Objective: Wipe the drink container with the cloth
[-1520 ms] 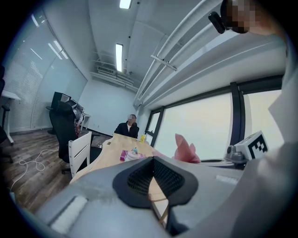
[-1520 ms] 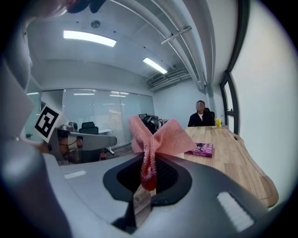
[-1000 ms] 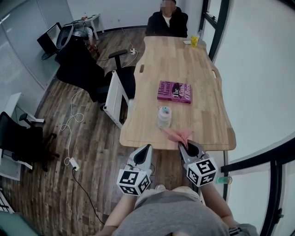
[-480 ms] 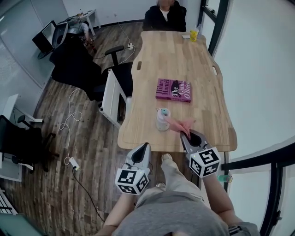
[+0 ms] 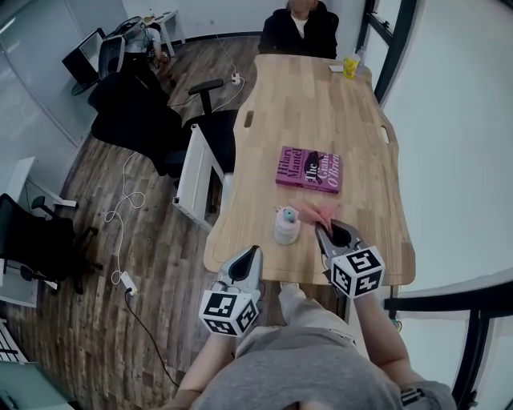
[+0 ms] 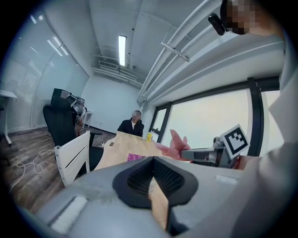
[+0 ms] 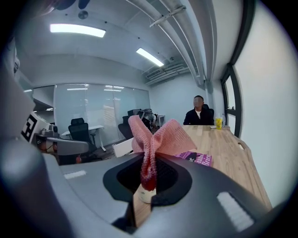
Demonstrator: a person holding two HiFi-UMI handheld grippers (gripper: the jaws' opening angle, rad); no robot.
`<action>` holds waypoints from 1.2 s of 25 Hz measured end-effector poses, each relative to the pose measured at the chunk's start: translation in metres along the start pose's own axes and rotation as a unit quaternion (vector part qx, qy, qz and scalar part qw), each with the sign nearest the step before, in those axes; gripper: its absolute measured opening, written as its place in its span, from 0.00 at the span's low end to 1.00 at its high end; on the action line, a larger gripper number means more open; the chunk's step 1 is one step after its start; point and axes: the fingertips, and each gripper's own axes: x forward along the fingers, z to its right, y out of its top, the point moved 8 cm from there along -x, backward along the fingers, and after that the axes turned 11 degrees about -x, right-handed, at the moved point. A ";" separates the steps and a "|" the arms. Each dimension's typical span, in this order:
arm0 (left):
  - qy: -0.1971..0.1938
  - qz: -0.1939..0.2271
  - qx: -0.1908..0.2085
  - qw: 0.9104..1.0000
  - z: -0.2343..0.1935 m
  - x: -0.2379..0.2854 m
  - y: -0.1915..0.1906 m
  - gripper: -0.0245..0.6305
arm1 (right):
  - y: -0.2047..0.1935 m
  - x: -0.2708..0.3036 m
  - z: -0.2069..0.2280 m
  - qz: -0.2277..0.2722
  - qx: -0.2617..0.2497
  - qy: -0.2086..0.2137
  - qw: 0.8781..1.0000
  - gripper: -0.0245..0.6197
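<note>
The drink container [image 5: 286,226], pale with a teal lid, stands upright near the table's near edge. My right gripper [image 5: 323,232] is shut on a pink cloth [image 5: 315,214], which hangs in the air just right of the container's top. In the right gripper view the cloth [image 7: 154,138] fans out above the shut jaws, and the container [image 7: 145,195] shows pale below them. My left gripper [image 5: 254,254] is shut and empty, short of the table edge and left of the container. From the left gripper view I see the cloth [image 6: 174,143] and the right gripper [image 6: 205,154].
A purple book [image 5: 309,170] lies mid-table beyond the container. A yellow cup [image 5: 350,67] stands at the far end, where a person in black [image 5: 303,24] sits. A white panel [image 5: 192,172] and black chairs [image 5: 132,116] stand left of the wooden table [image 5: 321,104].
My right gripper has carried the cloth forward, from the table's near edge to beside the container's top. The left gripper has kept its place.
</note>
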 end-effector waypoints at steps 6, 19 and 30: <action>0.007 -0.001 0.000 1.000 -0.006 0.026 0.011 0.04 | -0.003 0.032 0.020 -0.030 0.000 0.027 0.999 0.08; 0.022 0.003 -0.001 1.000 -0.021 0.062 0.031 0.04 | -0.028 0.071 0.035 -0.096 0.009 0.098 0.991 0.08; 0.026 0.000 0.000 1.000 -0.021 0.078 0.034 0.04 | -0.045 0.085 0.041 -0.127 0.006 0.152 0.980 0.08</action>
